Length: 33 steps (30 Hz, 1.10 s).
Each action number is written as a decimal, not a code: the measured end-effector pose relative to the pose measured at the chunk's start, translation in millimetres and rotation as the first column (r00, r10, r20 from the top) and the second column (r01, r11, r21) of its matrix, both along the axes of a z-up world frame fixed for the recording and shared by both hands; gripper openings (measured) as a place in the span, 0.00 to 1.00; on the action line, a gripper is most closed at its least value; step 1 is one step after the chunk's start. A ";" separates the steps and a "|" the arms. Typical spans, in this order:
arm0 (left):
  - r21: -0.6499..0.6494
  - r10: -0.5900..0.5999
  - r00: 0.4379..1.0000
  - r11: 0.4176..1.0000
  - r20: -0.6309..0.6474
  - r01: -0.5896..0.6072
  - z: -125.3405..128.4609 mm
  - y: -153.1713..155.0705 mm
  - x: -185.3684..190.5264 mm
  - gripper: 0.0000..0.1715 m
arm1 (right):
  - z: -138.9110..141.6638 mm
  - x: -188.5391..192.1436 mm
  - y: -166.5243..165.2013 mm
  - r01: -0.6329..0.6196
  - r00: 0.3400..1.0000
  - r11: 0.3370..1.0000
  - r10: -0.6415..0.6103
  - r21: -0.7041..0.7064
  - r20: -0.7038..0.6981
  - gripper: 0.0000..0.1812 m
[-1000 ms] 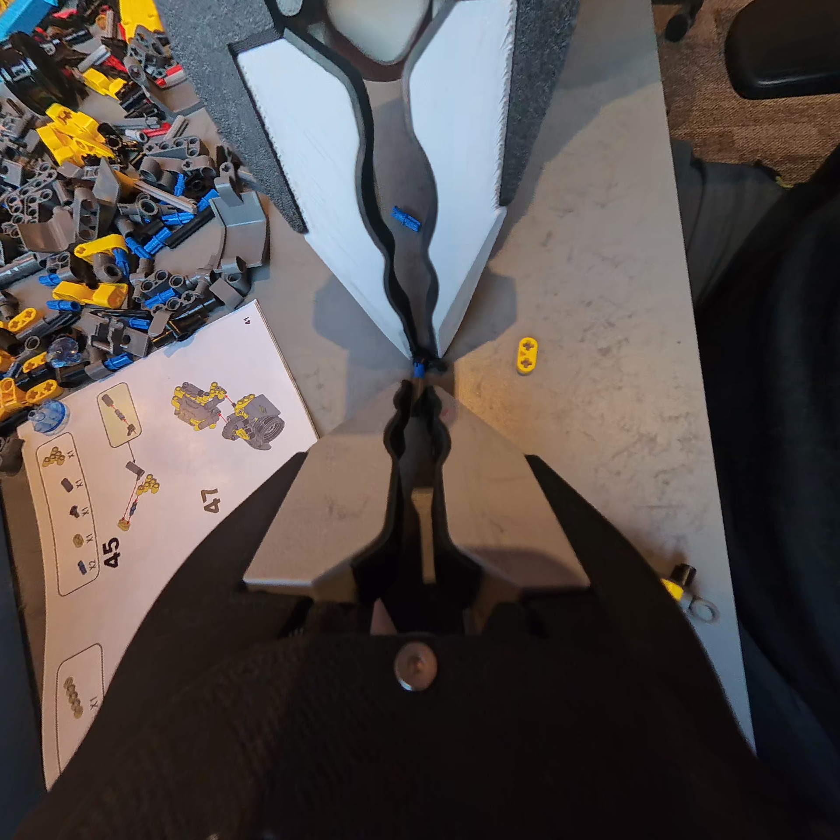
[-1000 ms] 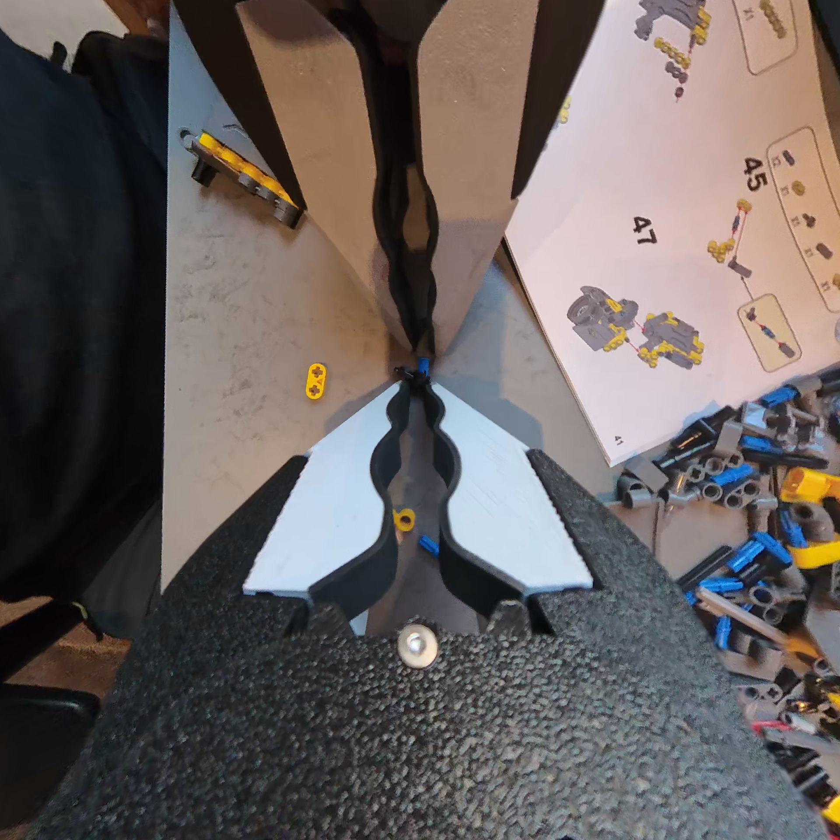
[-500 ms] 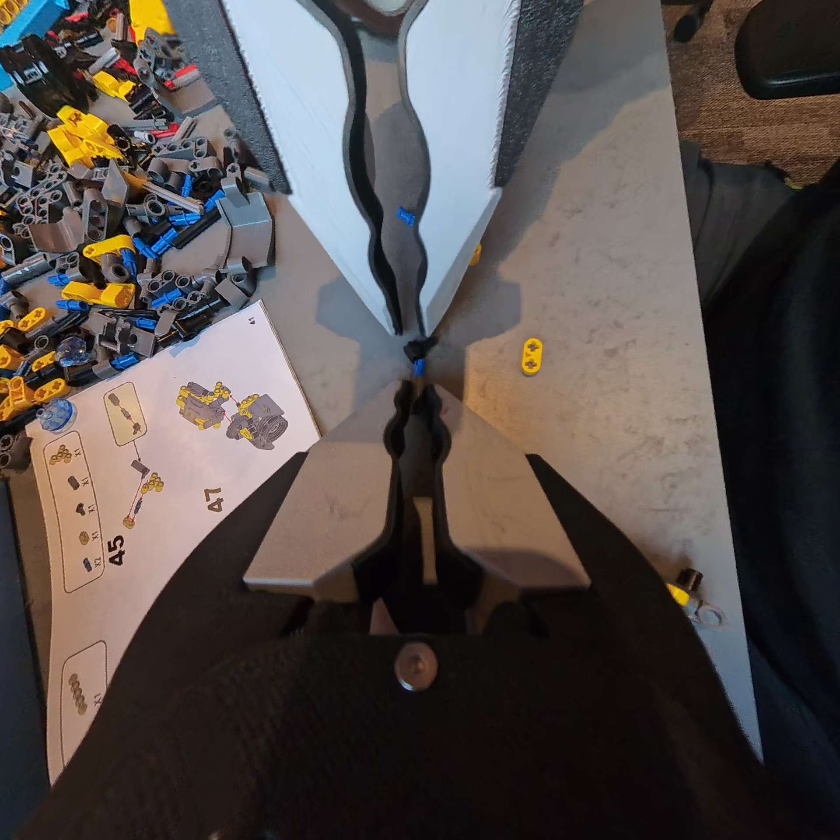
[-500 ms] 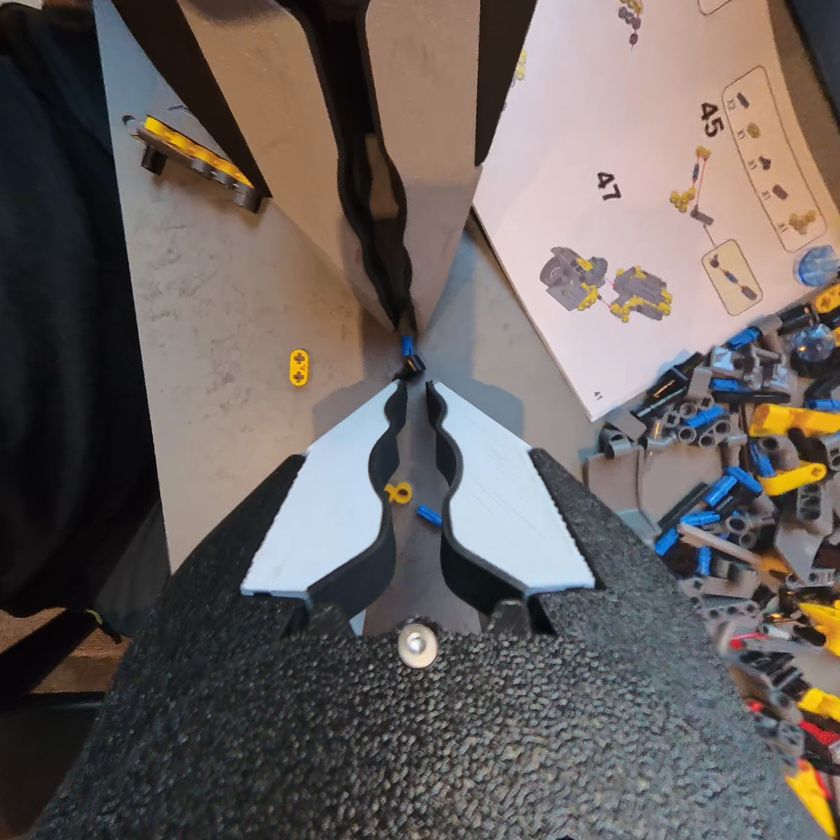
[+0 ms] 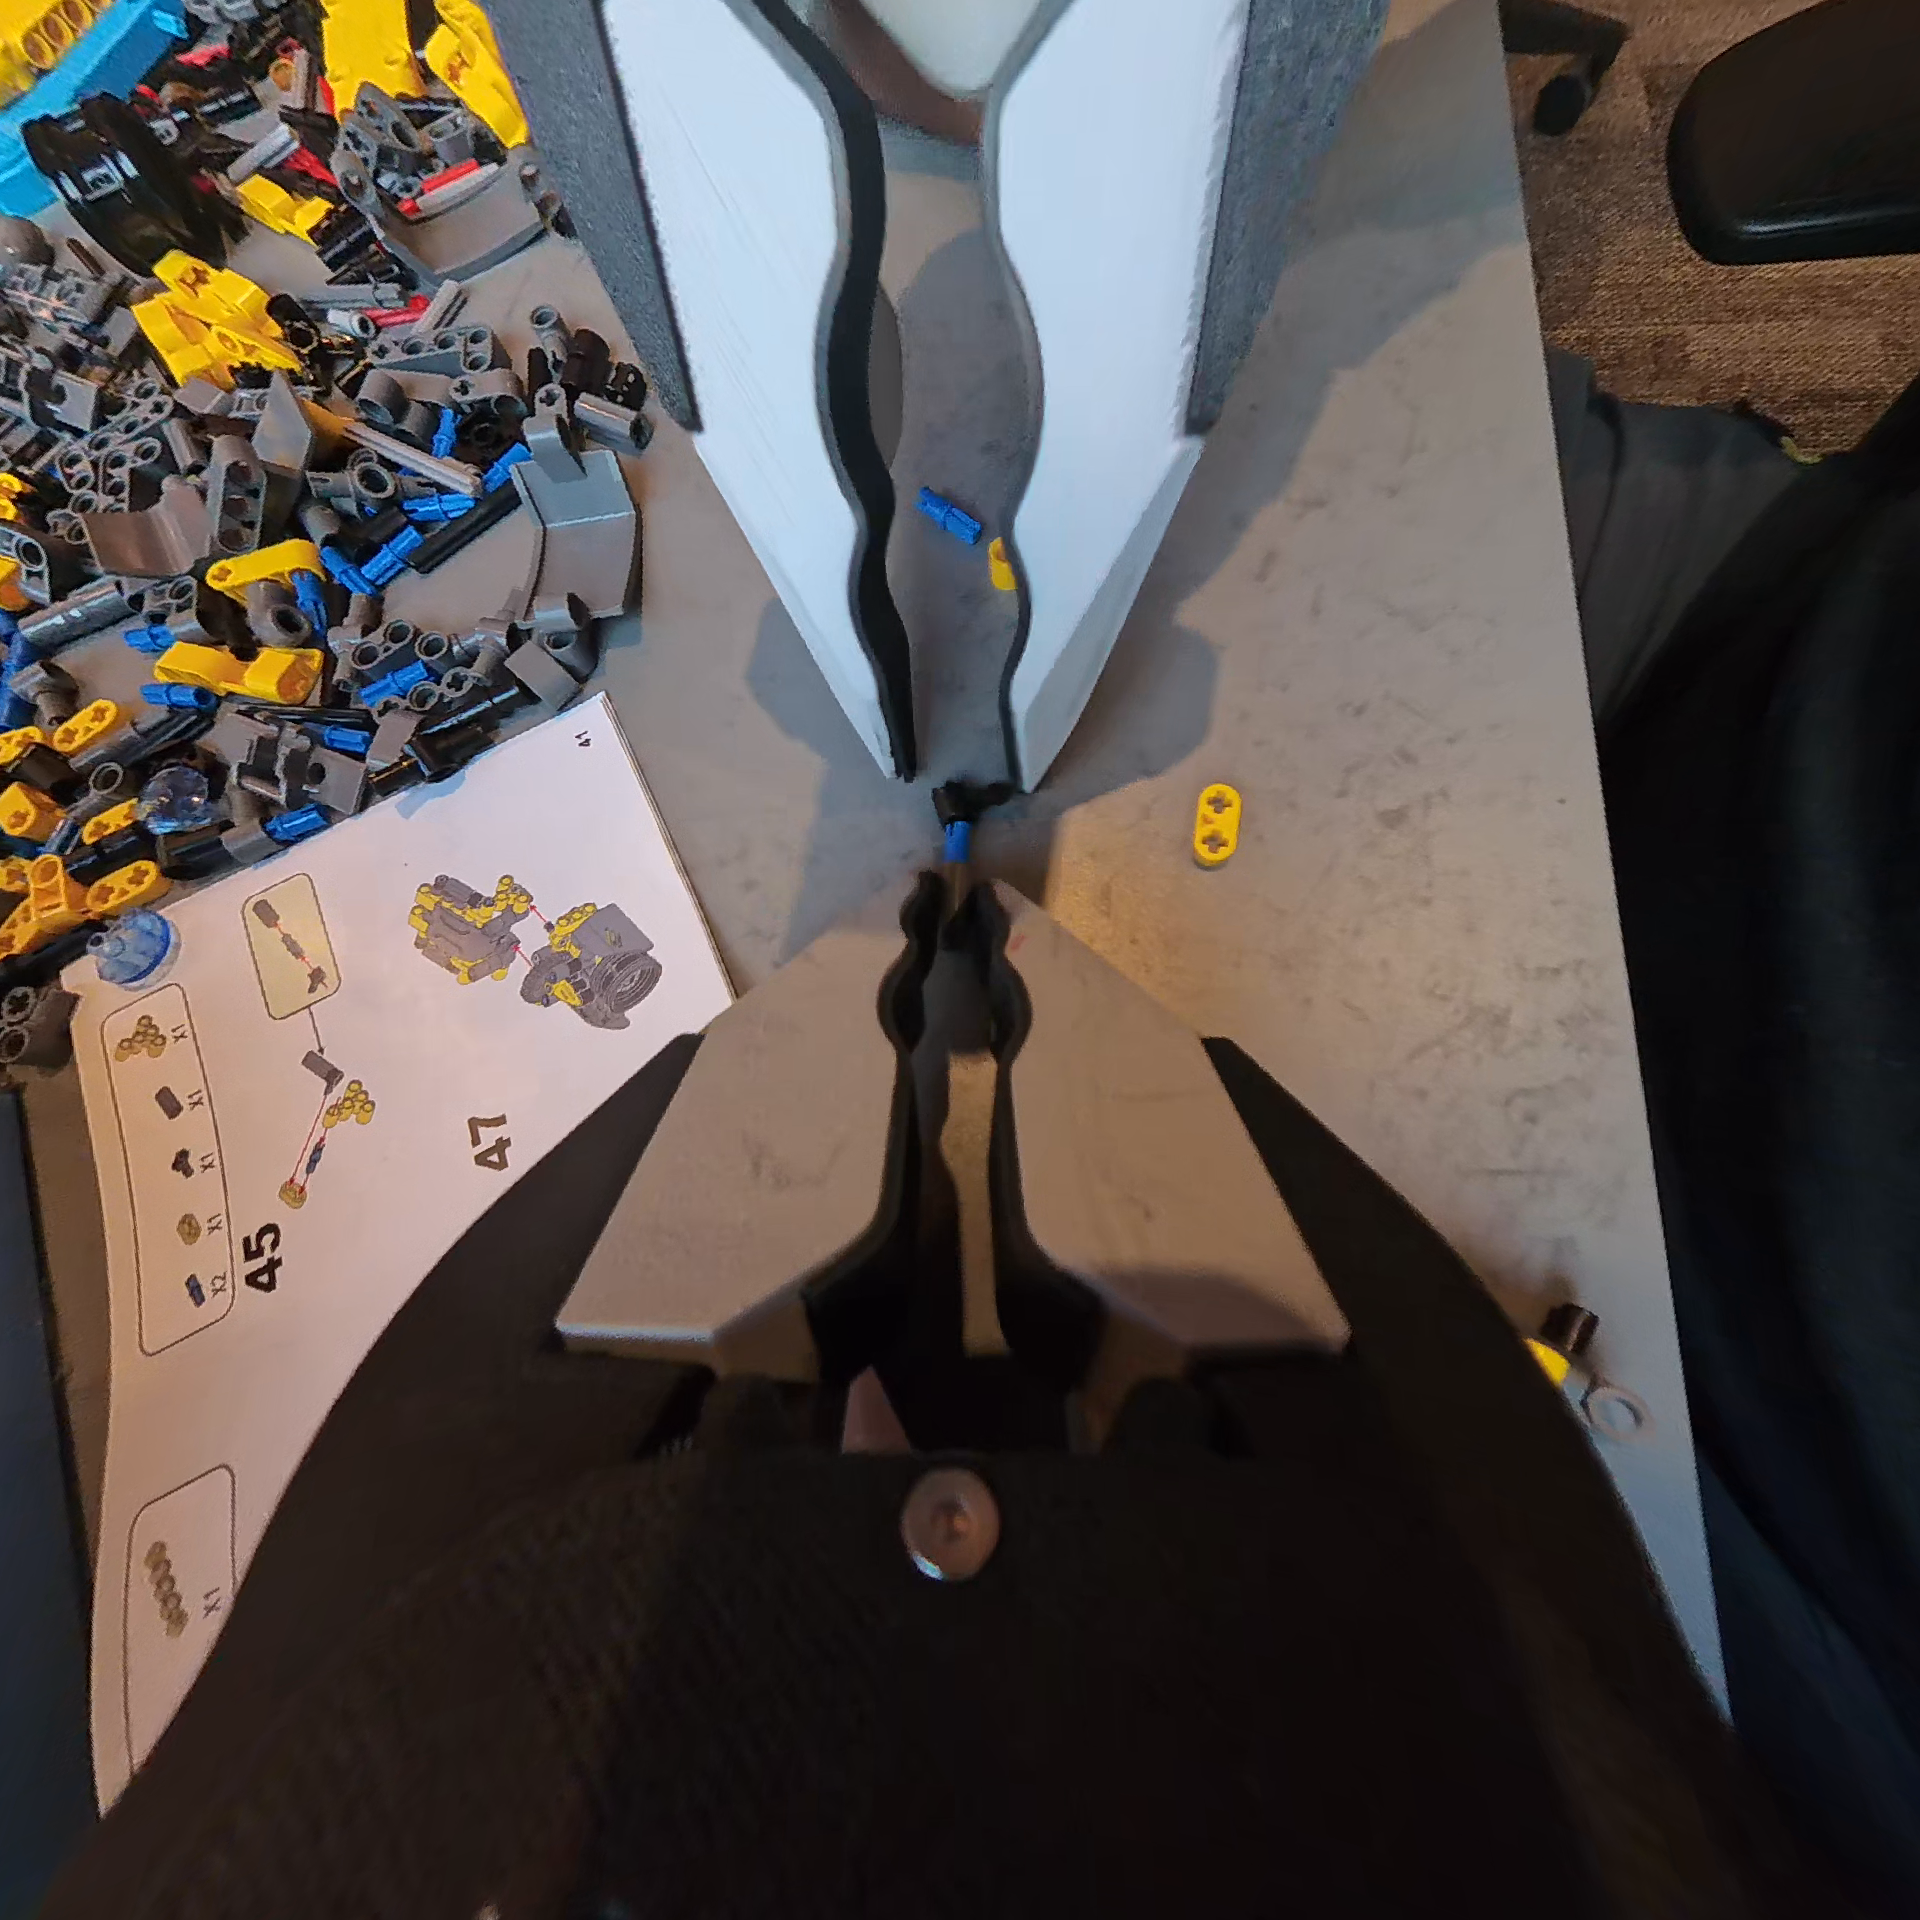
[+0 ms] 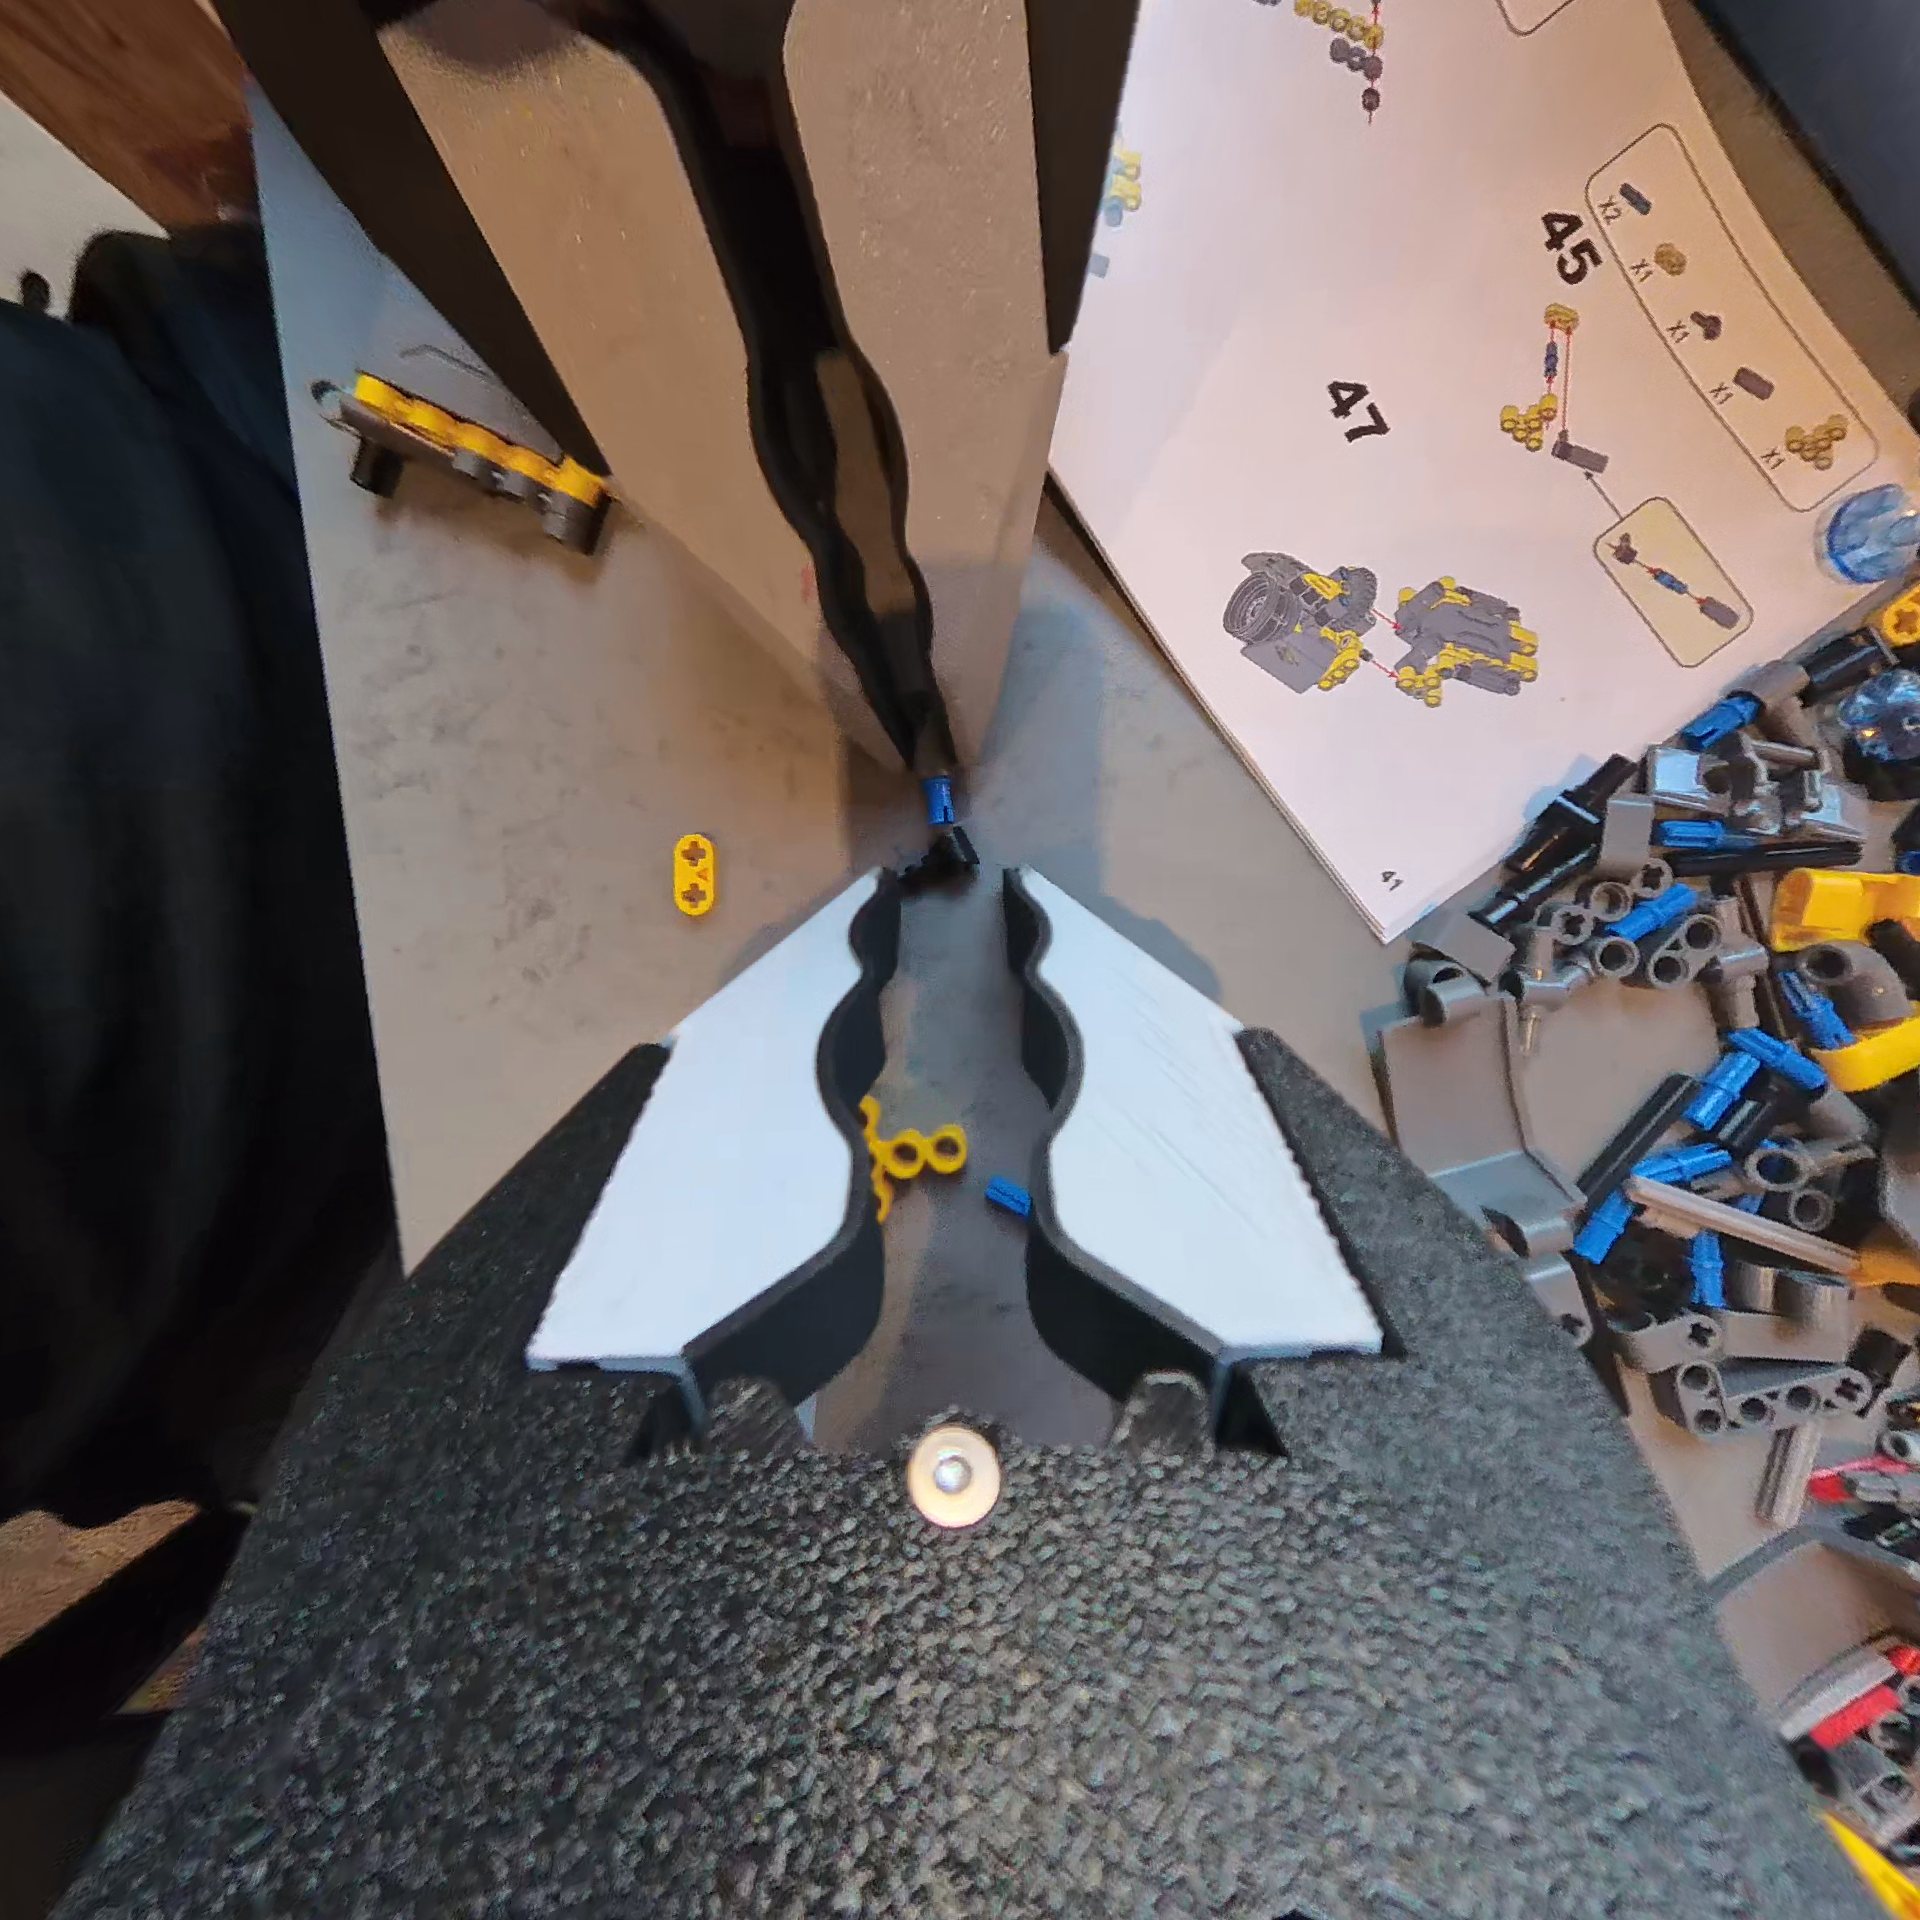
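- Blue pin (image 5: 958,837) with black connector (image 6: 940,858), frame centre: we judge it light, rigid, slippery; pinch the shaft.
- Left gripper (image 5: 954,902) pinches it; right gripper (image 6: 948,883) spread.

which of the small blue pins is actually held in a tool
The small blue pin pinched at the left tool's tip; the other loose blue pin lies on the grey table under the open right tool.

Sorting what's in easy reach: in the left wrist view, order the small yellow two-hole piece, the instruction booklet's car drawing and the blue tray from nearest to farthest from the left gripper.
From the left gripper:
1. Two-hole piece, right.
2. Car drawing, left.
3. Blue tray, far top-left corner.
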<state>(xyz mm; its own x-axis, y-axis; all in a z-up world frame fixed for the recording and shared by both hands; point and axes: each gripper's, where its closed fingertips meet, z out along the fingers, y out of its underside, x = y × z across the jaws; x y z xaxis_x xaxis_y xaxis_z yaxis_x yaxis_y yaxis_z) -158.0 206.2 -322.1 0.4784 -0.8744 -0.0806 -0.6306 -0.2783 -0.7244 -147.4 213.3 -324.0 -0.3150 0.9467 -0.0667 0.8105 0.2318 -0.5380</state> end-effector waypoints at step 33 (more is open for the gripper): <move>-0.103 0.066 0.997 0.993 0.037 -0.062 -2.6 -0.8 -3.8 0.01 | -2.0 -6.7 -6.4 0.095 0.994 0.988 -0.100 -0.118 -0.034 0.07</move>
<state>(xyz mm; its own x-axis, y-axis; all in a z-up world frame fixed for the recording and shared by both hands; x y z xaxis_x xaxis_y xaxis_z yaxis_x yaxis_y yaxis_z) -161.9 205.4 -324.7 0.5350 -0.8444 0.0276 -0.5797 -0.3907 -0.7150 -154.1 206.9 -326.0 -0.2260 0.9596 -0.1676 0.8038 0.0865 -0.5885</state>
